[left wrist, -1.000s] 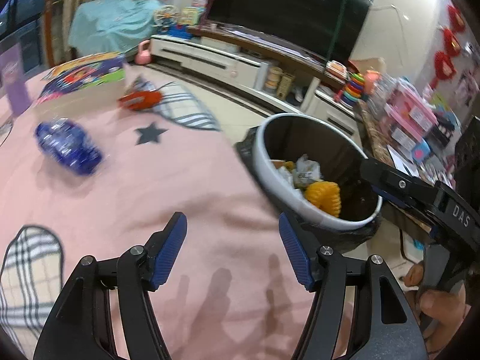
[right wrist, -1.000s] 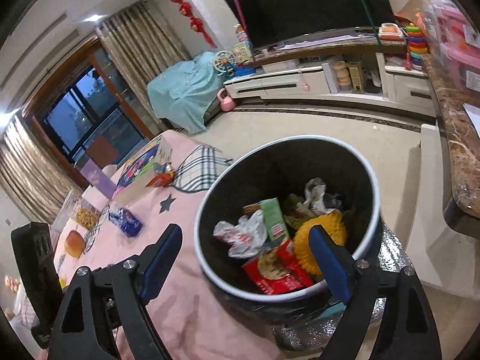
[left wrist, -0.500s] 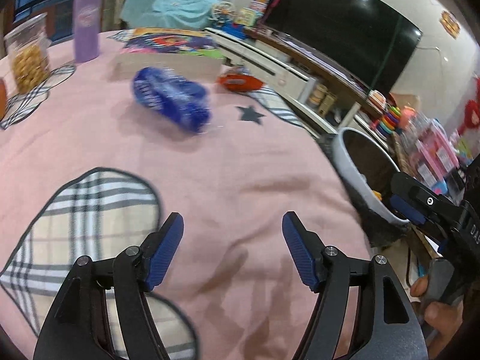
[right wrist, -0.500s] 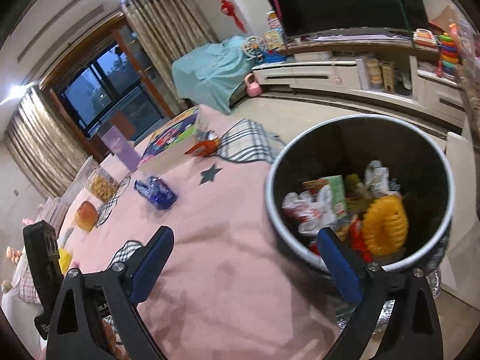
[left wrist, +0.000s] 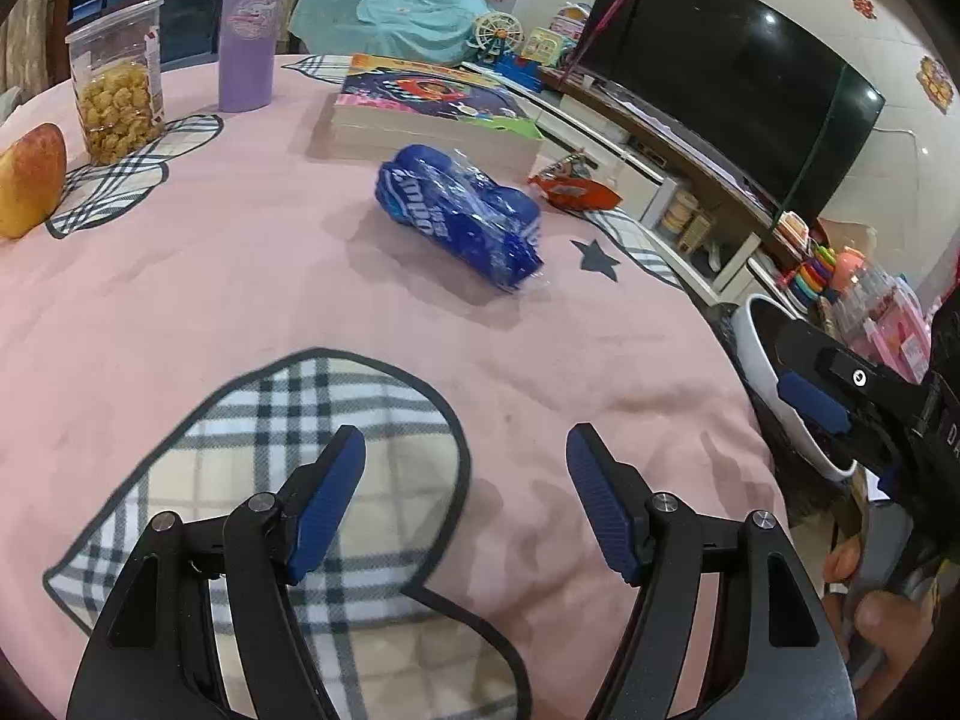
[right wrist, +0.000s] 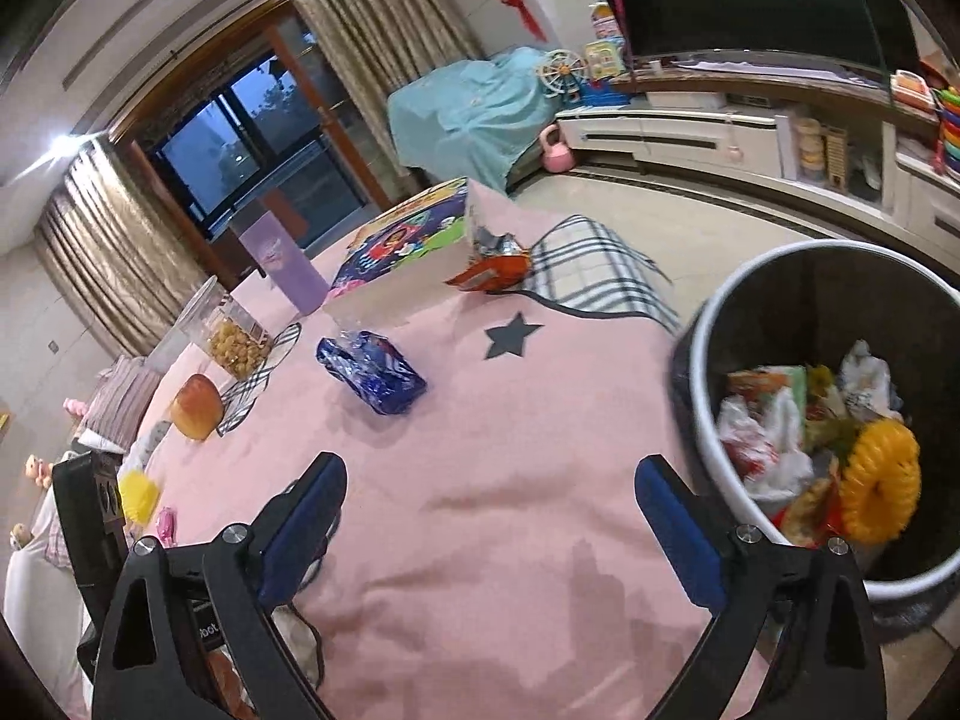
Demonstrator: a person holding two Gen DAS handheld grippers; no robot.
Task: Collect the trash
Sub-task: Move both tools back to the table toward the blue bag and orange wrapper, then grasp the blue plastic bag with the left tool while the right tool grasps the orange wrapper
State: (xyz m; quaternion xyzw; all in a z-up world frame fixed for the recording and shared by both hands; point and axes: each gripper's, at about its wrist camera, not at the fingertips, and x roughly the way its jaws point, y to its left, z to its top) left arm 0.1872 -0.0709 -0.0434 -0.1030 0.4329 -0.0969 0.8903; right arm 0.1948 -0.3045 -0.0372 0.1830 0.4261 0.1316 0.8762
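Both grippers empty above the pink tablecloth (left wrist: 252, 300). Left gripper (left wrist: 465, 504) jaws apart, nothing between. Right gripper (right wrist: 489, 525) jaws spread wide, nothing between. Blue wrapper (left wrist: 459, 222) lies mid-table, well ahead of both. Orange snack packet (left wrist: 573, 189) beyond it, next to the book (left wrist: 420, 105). Trash bin (right wrist: 822, 396) off the table's right edge, already holding wrappers and a yellow ring

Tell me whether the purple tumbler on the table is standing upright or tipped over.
Upright. The purple tumbler stands on its base on the pink tablecloth, lid on top, beside the snack jar.
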